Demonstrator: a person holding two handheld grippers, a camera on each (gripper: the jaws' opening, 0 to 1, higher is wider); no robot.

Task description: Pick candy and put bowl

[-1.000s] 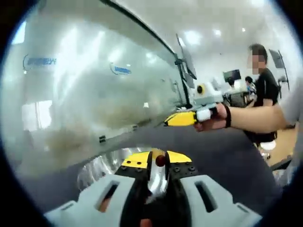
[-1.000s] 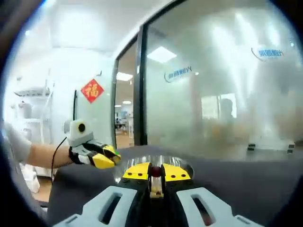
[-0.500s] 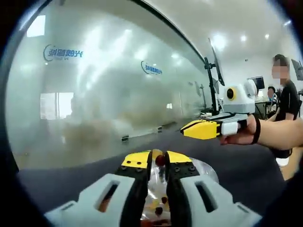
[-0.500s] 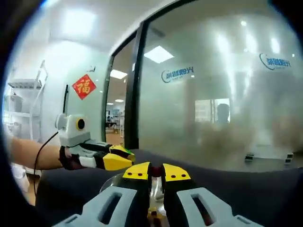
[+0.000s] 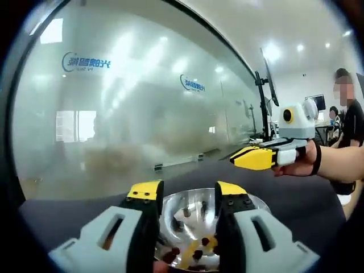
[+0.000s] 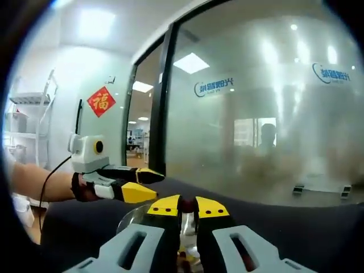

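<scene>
Below, left tool [image 5: 186, 196] spread, bowl [image 5: 196, 213], perhaps candies [image 5: 196, 250]

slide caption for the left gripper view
Open left tongs above a metal bowl of candies, right tongs alongside.

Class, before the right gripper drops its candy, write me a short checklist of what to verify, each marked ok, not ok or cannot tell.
1. Left gripper open, nothing between its jaws: ok.
2. Right gripper shut on a dark red candy: ok.
3. Metal bowl under the left gripper, candies inside: ok.
4. Right gripper's tips directly above the bowl: cannot tell.
5. Left gripper clear of the right one's path: ok.
</scene>
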